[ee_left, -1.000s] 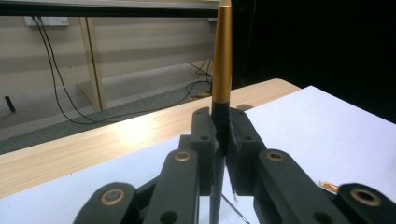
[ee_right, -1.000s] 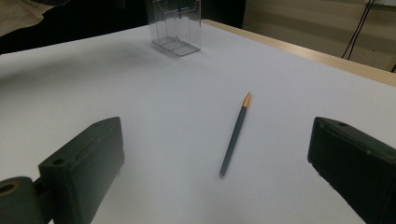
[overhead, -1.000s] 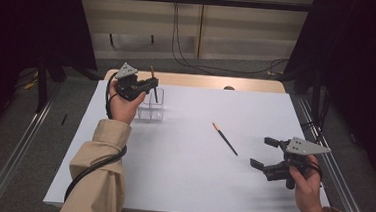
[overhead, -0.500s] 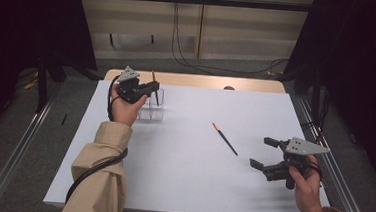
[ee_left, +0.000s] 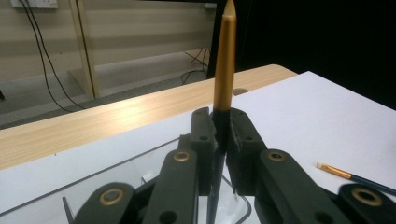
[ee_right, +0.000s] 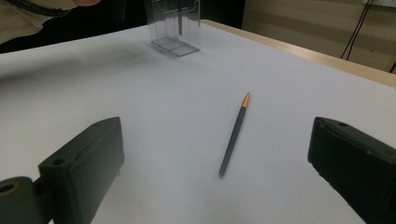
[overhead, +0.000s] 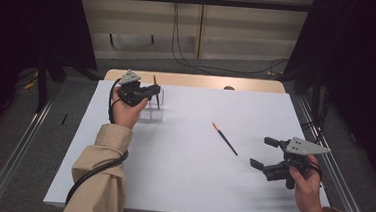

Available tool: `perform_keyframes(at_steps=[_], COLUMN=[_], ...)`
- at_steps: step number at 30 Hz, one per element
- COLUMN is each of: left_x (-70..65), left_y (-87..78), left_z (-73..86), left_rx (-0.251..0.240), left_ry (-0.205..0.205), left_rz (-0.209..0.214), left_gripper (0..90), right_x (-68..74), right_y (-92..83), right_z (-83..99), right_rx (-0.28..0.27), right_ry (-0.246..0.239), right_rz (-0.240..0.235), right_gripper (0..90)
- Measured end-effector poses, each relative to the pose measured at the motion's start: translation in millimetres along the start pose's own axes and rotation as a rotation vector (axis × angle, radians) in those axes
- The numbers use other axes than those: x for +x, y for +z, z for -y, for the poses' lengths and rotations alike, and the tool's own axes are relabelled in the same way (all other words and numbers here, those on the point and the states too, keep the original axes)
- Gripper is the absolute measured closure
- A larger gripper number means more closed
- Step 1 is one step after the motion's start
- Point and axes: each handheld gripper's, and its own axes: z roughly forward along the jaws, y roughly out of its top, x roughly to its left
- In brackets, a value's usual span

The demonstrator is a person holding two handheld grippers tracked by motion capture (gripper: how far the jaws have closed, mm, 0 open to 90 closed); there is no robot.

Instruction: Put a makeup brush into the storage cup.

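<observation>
- Clear box [overhead: 152, 103] near the surface's [overhead: 180, 185] far left edge blocks passage there.
- Loose brush [overhead: 225, 138] lies right of centre; bare room all around it.

A box [overhead: 151, 108] stands far left on the counter [overhead: 180, 185]; a brush [overhead: 225, 138] lies mid-right, well apart from it.

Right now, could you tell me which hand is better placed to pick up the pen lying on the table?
Right. Its open claw sits beside the pen; the left claw already grips another.
</observation>
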Motion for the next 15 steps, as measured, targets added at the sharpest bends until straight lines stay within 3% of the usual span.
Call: perform_keyframes(at_steps=[2,5,8,15], left_x=[-0.2,-1.8,-0.4,2.0], left_y=[0.0,-2.3,-8.6,-24.7], left_z=[-0.3,-0.6,0.2,0.6], left_rx=[-0.008,-0.002,-0.002,-0.033], left_ry=[-0.011,-0.044,-0.045,-0.053], left_rz=[0.003,-0.007,-0.033,-0.041], left_gripper=[69.4,36.8,22.2,10.8], right_x=[0.1,-0.1,0.0,0.8], right_y=[0.1,0.1,-0.3,1.0], right_z=[0.1,0.2,0.0,-0.5], right_rx=[0.001,0.002,0.000,0.000], right_ry=[0.000,-0.001,-0.002,-0.007], right_rz=[0.000,0.001,0.004,0.001], right_gripper=[3.3,3.3,3.3,3.3])
